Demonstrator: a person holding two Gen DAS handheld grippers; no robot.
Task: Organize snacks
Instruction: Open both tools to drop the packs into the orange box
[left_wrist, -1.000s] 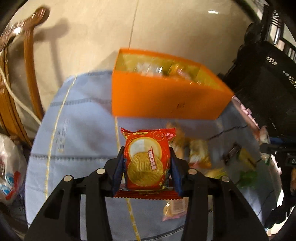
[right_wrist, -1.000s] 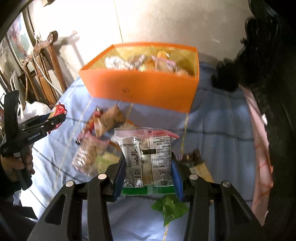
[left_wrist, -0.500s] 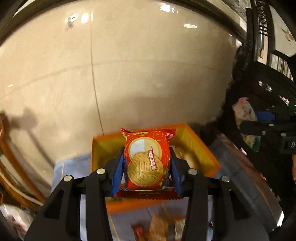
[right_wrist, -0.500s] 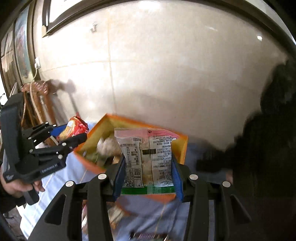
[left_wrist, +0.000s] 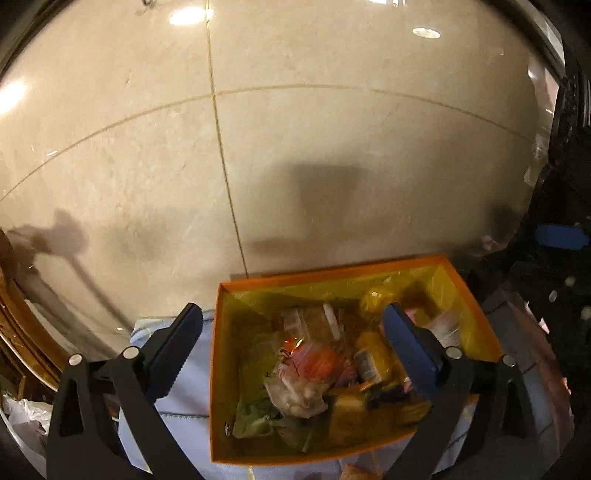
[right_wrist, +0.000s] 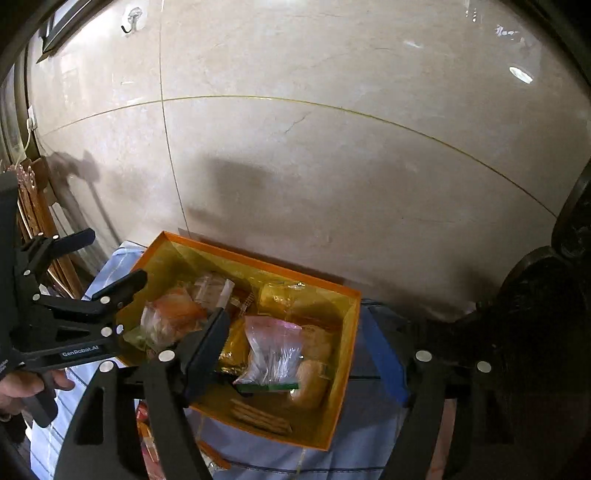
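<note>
An orange box (left_wrist: 332, 275) with a yellow lining holds several snack packets. My left gripper (left_wrist: 295, 334) hangs over it, its jaws opening wide with nothing pressed between them. The red cookie packet (left_wrist: 314, 363) shows blurred among the snacks below. My right gripper (right_wrist: 297, 349) is over the same box (right_wrist: 258, 263), its jaws opening too. The clear packet with a pink top (right_wrist: 273, 354) lies in the box between the blue pads, untouched by them. The right wrist view also catches the left gripper (right_wrist: 114, 256) open at the box's left rim.
The box sits on a blue striped cloth (right_wrist: 369, 454) against a beige tiled wall (left_wrist: 332, 147). Wooden furniture (right_wrist: 37, 221) stands at the left and dark objects (left_wrist: 561, 295) at the right. Loose snacks (right_wrist: 147, 435) lie on the cloth in front. A person's hand (right_wrist: 22, 384) holds the left gripper.
Both grippers rose and moved forward from the cloth to above the orange box. Each then opened and let go of its packet, which now lies in the box.
</note>
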